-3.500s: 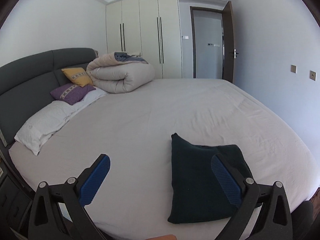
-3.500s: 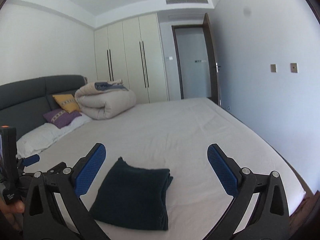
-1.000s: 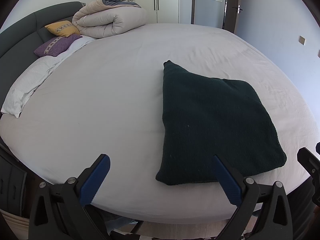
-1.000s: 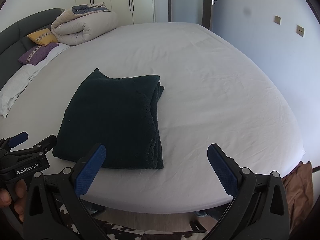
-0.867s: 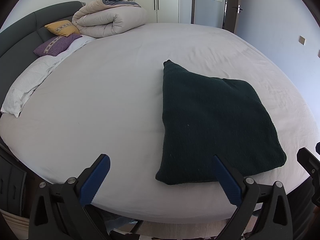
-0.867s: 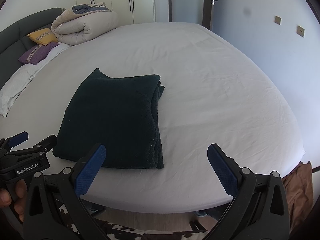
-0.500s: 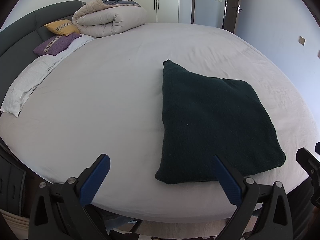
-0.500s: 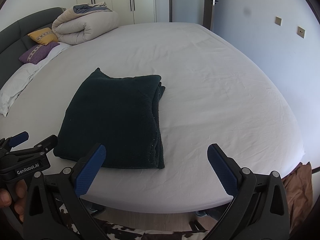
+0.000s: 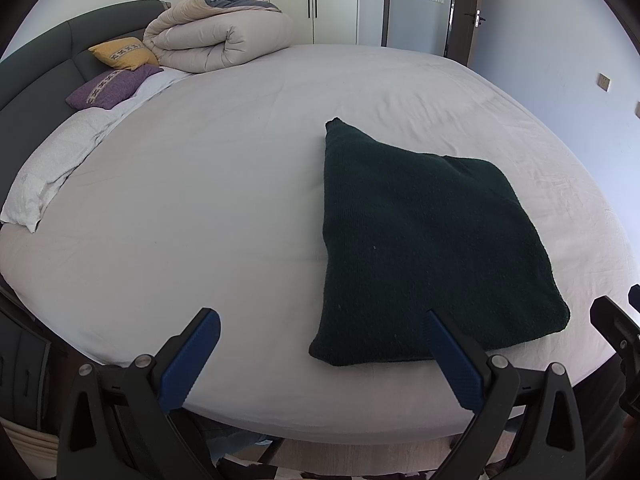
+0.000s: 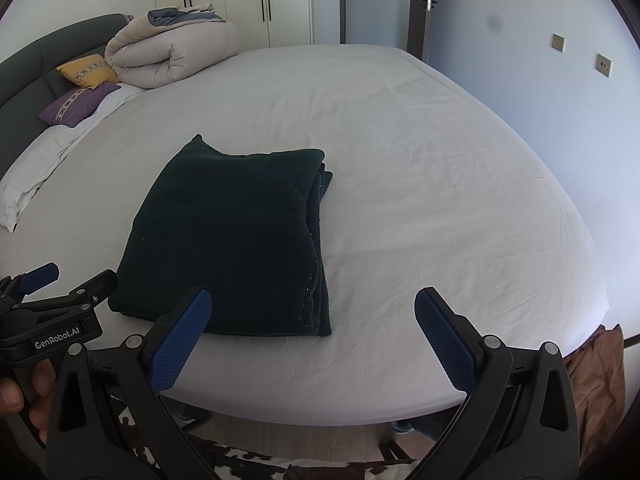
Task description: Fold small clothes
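A dark green knitted garment (image 9: 424, 248) (image 10: 240, 236) lies folded into a thick rectangle on the white bed sheet (image 9: 208, 184) (image 10: 432, 184), near the bed's front edge. Its layered edges (image 10: 318, 240) face right in the right wrist view. My left gripper (image 9: 320, 356) hangs open in front of the bed edge, its right finger over the garment's near edge. My right gripper (image 10: 312, 336) is open too, hovering above the garment's near right corner. Neither holds anything. The left gripper (image 10: 40, 312) also shows at the far left of the right wrist view, held by a hand (image 10: 20, 396).
A rolled beige duvet (image 9: 216, 36) (image 10: 172, 48), a yellow cushion (image 9: 124, 53) and a purple cushion (image 9: 112, 86) sit by the dark headboard (image 9: 48, 64). White pillows (image 9: 52, 172) lie on the left. Wardrobes and a door stand behind. A brown cloth (image 10: 596, 368) hangs at the bed's right corner.
Since 3.5 s ago both grippers have risen and tilted down toward the garment. Over the last second almost nothing has moved.
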A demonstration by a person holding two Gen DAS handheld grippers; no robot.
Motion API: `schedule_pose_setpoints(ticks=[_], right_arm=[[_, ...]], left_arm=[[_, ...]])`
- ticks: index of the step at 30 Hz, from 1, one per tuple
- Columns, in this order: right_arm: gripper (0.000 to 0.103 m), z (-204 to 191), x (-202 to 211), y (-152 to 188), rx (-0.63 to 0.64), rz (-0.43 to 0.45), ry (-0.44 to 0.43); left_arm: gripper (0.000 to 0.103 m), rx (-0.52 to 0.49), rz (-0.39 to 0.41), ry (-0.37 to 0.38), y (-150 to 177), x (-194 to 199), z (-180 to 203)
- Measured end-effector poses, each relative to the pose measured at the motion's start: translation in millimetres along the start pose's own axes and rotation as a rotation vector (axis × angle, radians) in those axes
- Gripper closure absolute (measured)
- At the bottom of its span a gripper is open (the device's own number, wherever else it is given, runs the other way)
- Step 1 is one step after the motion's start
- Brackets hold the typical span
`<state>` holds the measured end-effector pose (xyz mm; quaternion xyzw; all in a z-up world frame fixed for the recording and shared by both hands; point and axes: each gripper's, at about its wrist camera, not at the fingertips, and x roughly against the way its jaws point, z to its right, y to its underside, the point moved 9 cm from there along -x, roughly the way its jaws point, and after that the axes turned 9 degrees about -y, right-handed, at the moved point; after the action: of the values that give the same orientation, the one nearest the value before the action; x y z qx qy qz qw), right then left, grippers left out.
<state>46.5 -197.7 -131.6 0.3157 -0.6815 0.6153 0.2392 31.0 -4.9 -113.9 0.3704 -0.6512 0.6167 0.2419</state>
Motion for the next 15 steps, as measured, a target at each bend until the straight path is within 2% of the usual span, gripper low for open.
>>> schedule_pose_setpoints(ticks=[15], right_arm=[[0.0,-2.0,1.4,1.1,0.004,-0.002,-0.004]], left_arm=[[0.0,0.002,-0.004,-0.001,1.2,0.0,-3.2]])
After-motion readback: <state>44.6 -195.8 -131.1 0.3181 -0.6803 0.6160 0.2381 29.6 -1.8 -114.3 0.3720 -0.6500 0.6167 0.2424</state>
